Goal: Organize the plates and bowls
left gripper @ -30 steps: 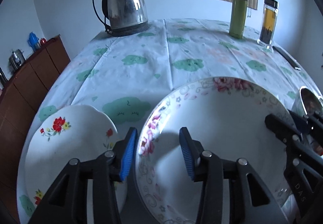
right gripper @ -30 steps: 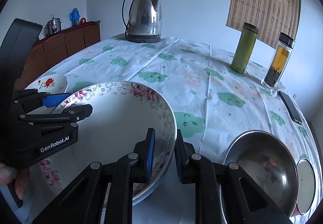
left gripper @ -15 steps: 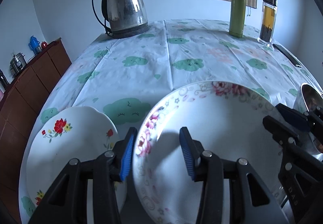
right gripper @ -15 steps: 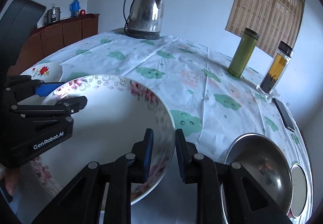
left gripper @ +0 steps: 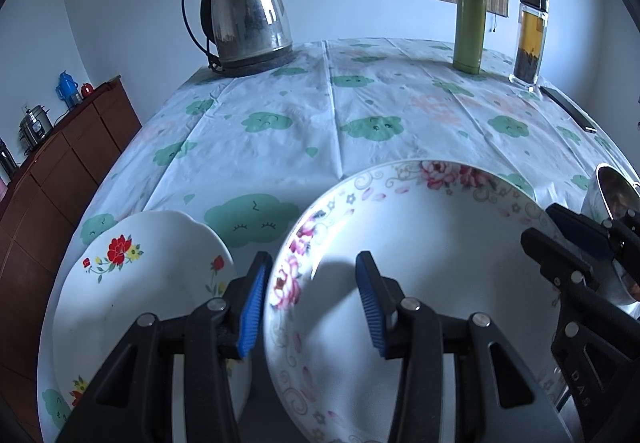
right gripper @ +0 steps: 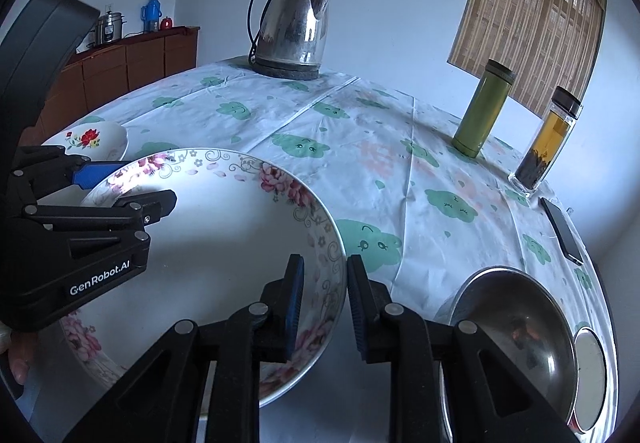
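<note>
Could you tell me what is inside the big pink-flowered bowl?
The pink-flowered bowl looks empty, showing only white glaze. The grippers' fingers cover parts of its near inner wall.

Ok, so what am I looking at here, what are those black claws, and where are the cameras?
No robot: a person holds two hand grippers, each with a fisheye camera looking forward along it. One picture is from the left gripper, the other from the right gripper. Both sets of jaws straddle the rim of the big flowered bowl, on opposite sides; whether they pinch it is unclear. On the tablecloth: a small plate, steel bowl, kettle, green flask, tea bottle, phone.
</note>
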Tool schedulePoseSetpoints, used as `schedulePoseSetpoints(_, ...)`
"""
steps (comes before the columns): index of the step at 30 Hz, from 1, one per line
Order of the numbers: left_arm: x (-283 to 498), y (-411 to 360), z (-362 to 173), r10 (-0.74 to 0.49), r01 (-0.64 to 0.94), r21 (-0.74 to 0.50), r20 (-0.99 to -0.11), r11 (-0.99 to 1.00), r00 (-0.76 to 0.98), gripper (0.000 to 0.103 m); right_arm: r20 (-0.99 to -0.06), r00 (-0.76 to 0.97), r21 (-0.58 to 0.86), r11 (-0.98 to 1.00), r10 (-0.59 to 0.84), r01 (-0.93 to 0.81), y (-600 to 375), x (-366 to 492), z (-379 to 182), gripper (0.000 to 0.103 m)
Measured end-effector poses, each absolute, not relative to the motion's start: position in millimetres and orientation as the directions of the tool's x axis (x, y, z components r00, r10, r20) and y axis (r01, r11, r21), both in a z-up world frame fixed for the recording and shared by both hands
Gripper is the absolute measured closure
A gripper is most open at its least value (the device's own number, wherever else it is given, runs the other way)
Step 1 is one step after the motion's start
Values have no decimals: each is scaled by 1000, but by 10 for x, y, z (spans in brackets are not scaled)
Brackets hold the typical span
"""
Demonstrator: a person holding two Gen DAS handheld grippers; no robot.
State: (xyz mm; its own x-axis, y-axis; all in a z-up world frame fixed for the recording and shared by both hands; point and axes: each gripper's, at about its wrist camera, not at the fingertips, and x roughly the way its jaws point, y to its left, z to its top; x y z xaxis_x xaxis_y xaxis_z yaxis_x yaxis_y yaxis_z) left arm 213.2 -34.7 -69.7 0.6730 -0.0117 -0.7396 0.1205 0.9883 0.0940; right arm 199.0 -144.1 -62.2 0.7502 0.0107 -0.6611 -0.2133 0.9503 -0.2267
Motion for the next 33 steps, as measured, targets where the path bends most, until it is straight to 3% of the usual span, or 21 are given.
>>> schedulePoseSetpoints(17,2127,-313,-649,-25,116,73,-734,991,678,59,-604,795,-224,946,53,-233,-1447,1876,-522,77)
schedulePoseSetpoints(21,2109,-325,-629,-38,128,68,-730,989,683,48,-588,807,-227,946,54,-229,-1450,1854,-502,73)
schedulePoseSetpoints(23,2083,-333,-601,-36,127,73,-719,989,694,36,-580,813,-225,948,56,-226,-1461,1844,-493,53)
schedulePoseSetpoints(24,2074,-329,-585,-30,121,77,-713,990,701,26,-574,817,-225,948,57,-225,-1460,1829,-484,49)
schedulePoseSetpoints(25,2063,-315,-561,-29,115,75,-704,990,710,24,-563,824,-224,948,62,-225,-1465,1813,-471,47)
schedulePoseSetpoints(33,2041,-105,-417,-34,62,19,-669,998,742,23,-522,850,-215,952,76,-217,-1472,1754,-415,47)
